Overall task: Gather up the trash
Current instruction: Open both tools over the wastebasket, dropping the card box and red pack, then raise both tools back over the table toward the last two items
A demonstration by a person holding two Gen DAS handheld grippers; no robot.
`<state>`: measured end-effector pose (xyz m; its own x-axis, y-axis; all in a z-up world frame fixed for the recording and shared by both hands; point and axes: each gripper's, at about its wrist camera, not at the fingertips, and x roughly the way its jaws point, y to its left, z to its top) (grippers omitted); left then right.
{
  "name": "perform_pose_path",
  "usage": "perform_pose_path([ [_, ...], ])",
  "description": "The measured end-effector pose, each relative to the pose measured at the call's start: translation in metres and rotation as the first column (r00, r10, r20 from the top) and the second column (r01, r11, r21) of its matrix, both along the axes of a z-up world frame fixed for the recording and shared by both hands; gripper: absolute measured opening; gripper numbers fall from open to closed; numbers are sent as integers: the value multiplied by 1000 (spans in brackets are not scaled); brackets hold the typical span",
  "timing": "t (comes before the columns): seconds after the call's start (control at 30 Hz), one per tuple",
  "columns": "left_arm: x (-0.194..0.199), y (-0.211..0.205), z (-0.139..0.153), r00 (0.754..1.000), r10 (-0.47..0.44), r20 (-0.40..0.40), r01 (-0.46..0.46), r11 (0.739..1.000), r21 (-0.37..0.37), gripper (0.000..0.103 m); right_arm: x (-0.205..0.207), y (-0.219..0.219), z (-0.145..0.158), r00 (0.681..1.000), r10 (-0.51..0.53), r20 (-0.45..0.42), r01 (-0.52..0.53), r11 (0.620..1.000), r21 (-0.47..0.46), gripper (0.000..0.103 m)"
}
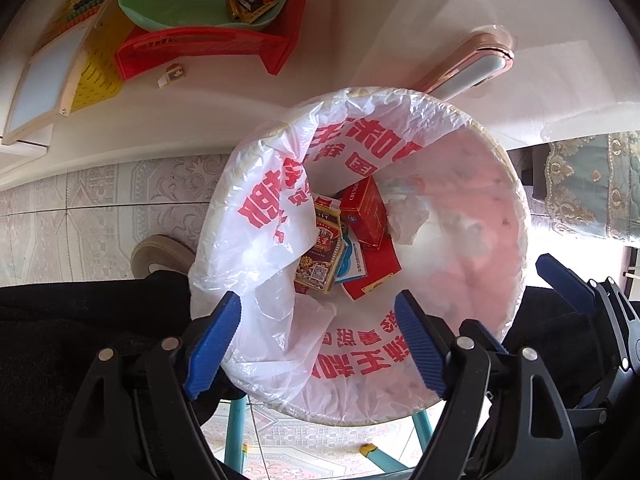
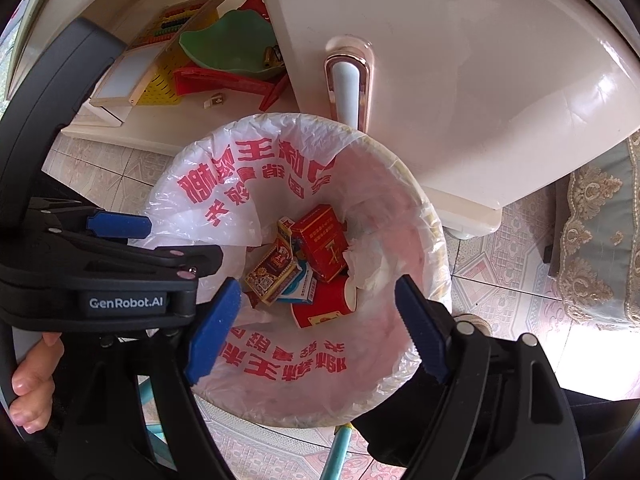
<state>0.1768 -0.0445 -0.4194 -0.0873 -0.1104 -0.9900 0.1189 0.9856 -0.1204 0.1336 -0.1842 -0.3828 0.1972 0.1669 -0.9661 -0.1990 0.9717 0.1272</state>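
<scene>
**Both claws empty over the bin — next piece is up on the worktop**

We're at the drop-off end of a cycle. Left claw (image 1: 318,344) and right claw (image 2: 316,330) both point down into the bin (image 1: 516,216), jaws wide apart, nothing between the pads in either view. No earlier frame, so we can't say what was let go.

Trash so far sits below both claws, at the bottom of the liner (image 1: 260,208): red box (image 1: 366,216), a patterned box (image 1: 320,258) beside it, a red cup (image 2: 324,308) on its side, a crumpled tissue (image 2: 366,260). All well clear of the pads.

What's left, as we judge it: a small carton (image 1: 172,75) lies on the white worktop (image 1: 224,92), beyond the bin's far rim and well apart from both claws. Just past it is a red basket (image 1: 208,46) carrying a green dish (image 1: 176,8) w/ a few more boxes (image 1: 252,0) inside. Whether those count as trash we can't tell.

Next move, prob.: lift one claw out of the bin, carry it up and fwd over the rim to the carton, jaws kept wide. Carton lies flat and small, so the approach needs to be from above, pads either side. Watch the loose liner fold nr the left claw — it could snag on the way out.
</scene>
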Motion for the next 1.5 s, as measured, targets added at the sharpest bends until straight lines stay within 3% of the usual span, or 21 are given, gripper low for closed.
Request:
perform_pose_path([
  [0.2, -16, 11, 50, 996, -9, 93, 7, 1000, 22, 79, -16, -3, 40, 999, 13, 40, -15, 998, 56, 78],
  [0.4, -18, 22, 149, 977, -59, 204, 53, 998, 35, 82, -29, -13, 132, 978, 37, 205, -54, 995, 78, 91],
  [0.53, 7, 21, 231, 951, -85, 299, 79, 996, 30, 85, -17, -17, 201, 948, 72, 310, -91, 995, 48, 93],
  [0.67, 32, 14, 309, 902, -120, 414, 98, 992, 74, 90, 6, -33, 267, 929, 48, 368, -82, 994, 76, 94],
  [0.87, 59, -11, 387, 870, -187, 456, 158, 982, 103, 91, 40, -54, 343, 896, 44, 441, -78, 995, 57, 96],
  [1.03, 79, -26, 426, 846, -194, 497, 157, 981, 115, 91, 64, -65, 381, 875, 23, 484, -67, 995, 75, 96],
  [1.17, 97, -34, 442, 846, -177, 503, 148, 984, 96, 91, 81, -70, 393, 855, 28, 517, -59, 997, 43, 96],
  [1.5, 146, -35, 428, 874, -154, 460, 124, 988, 96, 91, 117, -77, 397, 857, 25, 514, -62, 997, 55, 96],
])
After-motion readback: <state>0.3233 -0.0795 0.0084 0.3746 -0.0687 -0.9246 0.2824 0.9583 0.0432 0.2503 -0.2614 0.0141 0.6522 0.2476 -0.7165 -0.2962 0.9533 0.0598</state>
